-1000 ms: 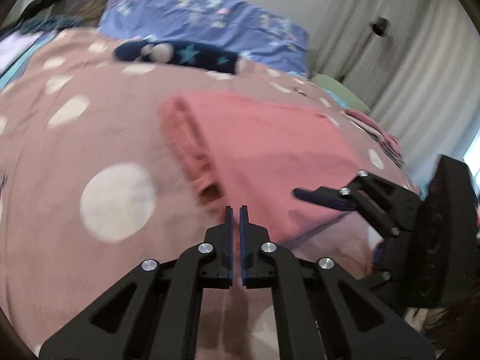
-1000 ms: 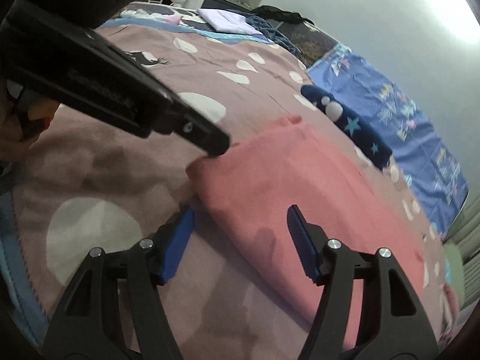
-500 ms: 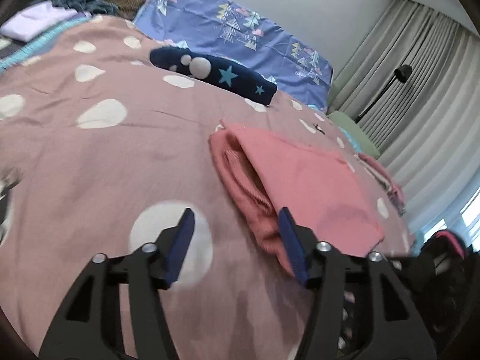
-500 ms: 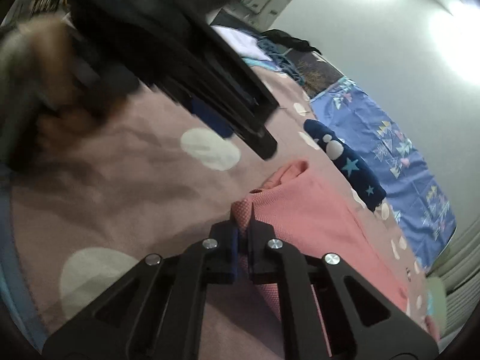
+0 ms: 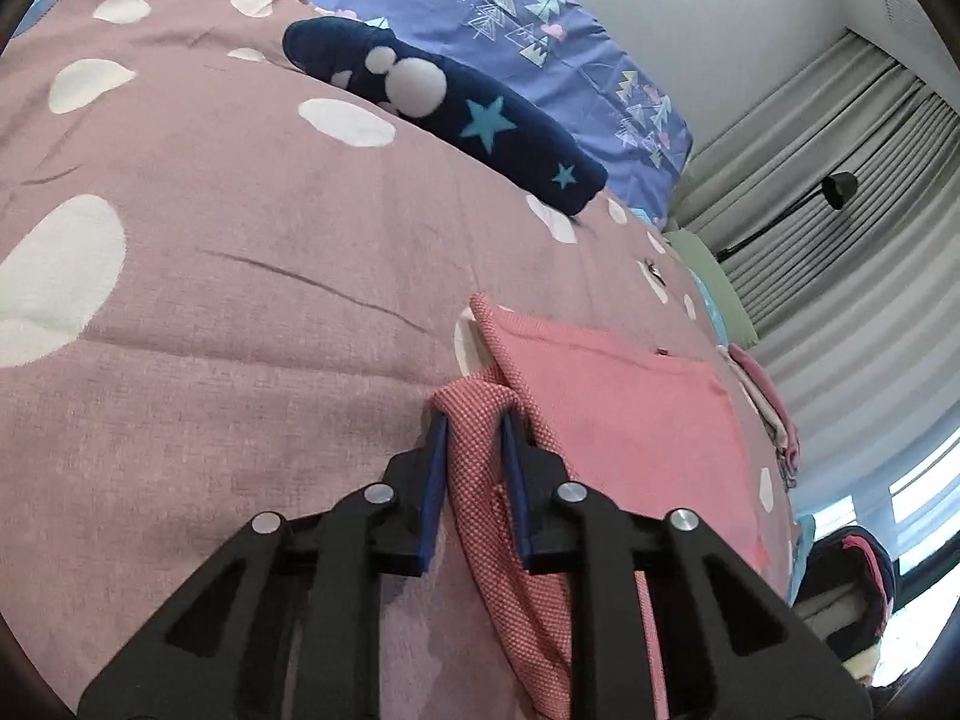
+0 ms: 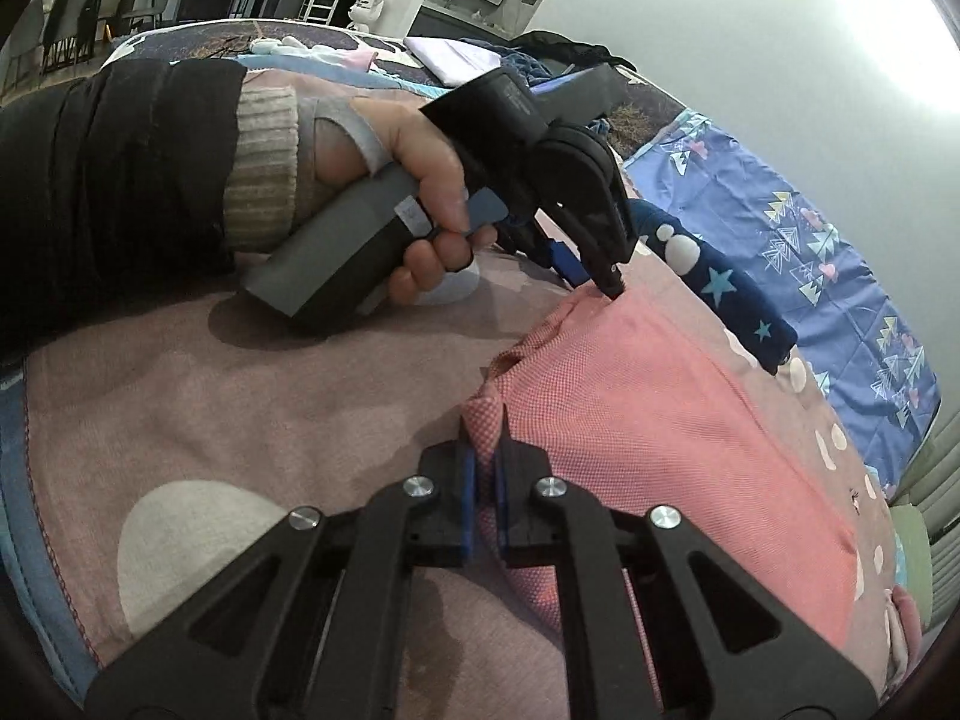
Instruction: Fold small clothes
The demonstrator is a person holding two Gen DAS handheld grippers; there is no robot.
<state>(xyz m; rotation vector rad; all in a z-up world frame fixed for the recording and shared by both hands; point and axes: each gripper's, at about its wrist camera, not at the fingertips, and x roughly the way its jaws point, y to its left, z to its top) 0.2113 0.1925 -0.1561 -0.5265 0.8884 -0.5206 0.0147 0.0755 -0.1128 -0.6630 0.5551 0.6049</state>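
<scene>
The pink garment (image 5: pixel 624 396) lies folded on the bed's dusty-pink spotted cover (image 5: pixel 240 240), and both tools are on its near edge. The left tool (image 5: pixel 474 450) has a bunched corner of the pink cloth between its blue pads (image 5: pixel 433 480) and its jaws are closing – the fabric fills the narrow gap and touches both pads. From the right wrist view, the right tool (image 6: pixel 483 468) is clamped tight on another fold of the same garment (image 6: pixel 660 420), the pinched cloth standing up just beyond its tips. Further off in that view, a hand (image 6: pixel 414 180) in a dark sleeve grips the left tool's handle, its tips down at the garment's far-left corner. A navy star-patterned piece (image 5: pixel 456 108) lies beyond – well apart from the pink one – beside a blue patterned pillow (image 5: pixel 540 36).
</scene>
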